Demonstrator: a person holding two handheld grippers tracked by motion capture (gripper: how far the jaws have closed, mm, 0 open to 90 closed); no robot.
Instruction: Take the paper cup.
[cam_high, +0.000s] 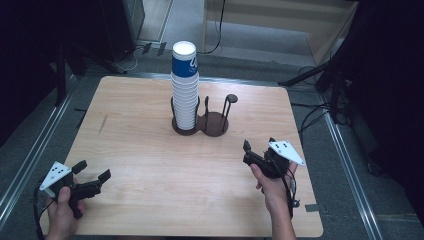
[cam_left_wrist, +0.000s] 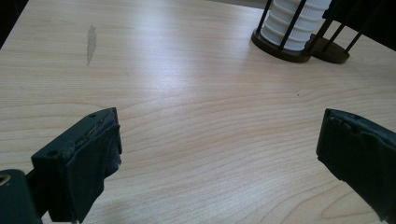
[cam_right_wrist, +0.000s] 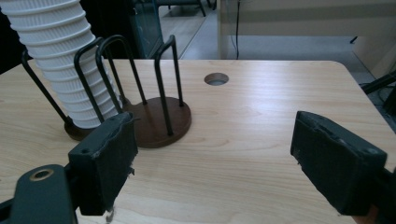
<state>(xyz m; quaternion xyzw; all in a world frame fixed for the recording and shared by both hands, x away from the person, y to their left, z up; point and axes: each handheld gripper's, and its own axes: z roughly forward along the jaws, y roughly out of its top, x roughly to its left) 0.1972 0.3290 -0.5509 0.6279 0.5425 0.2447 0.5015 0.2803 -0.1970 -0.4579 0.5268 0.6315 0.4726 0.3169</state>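
Paper cups (cam_high: 184, 87) stacked tall in the left bay of a dark wire holder (cam_high: 214, 124) at mid-table — right bay bare. Left gripper (cam_high: 92, 170) near the front-left corner, jaws wide, gripping nothing. Right gripper (cam_high: 248, 152) front-right, jaws apart — nothing between.

I see the cup stack (cam_high: 185, 90) in the holder (cam_high: 200, 125) at the table's (cam_high: 150, 175) twelve o'clock (its three-o'clock bay (cam_high: 216, 124) empty).

tabletop (cam_high: 165, 170) lay bare between both grippers; only cup stack (cam_high: 185, 90) and wire holder (cam_high: 214, 120) stood mid-table, right ring vacant.
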